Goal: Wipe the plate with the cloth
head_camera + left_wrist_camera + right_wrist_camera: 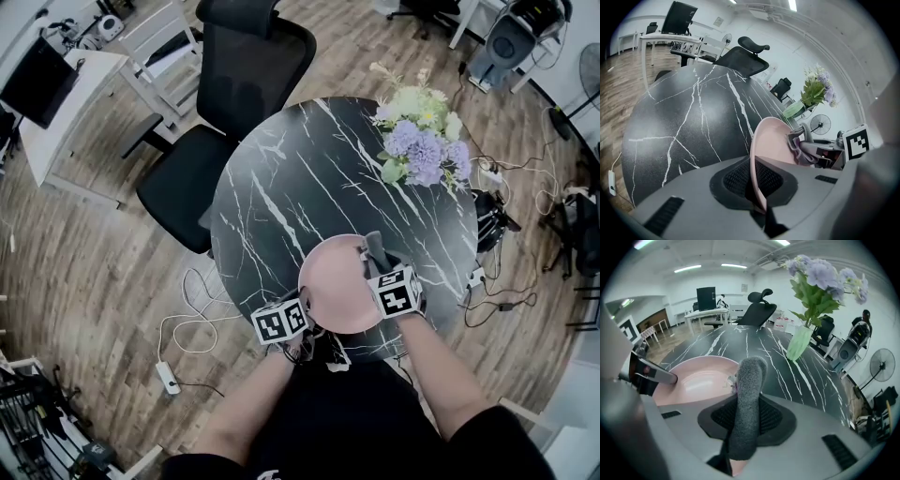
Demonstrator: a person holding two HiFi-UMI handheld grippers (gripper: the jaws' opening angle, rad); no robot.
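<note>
A pink plate (339,286) sits tilted over the near edge of the round black marble table (281,178). My left gripper (302,317) is shut on the plate's near-left rim (757,168); the rim runs edge-on between its jaws. My right gripper (375,267) is shut on a grey cloth (746,404), a rolled wad that sticks up from between its jaws. The cloth (375,249) rests at the plate's right rim, and the left gripper view shows it bunched against the plate's inner face (799,147). The plate's hollow (696,378) lies just left of the cloth.
A vase of purple and white flowers (422,141) stands at the table's far right. A black office chair (230,103) is pushed up at the far left side. Cables and a power strip (169,377) lie on the wooden floor around the table.
</note>
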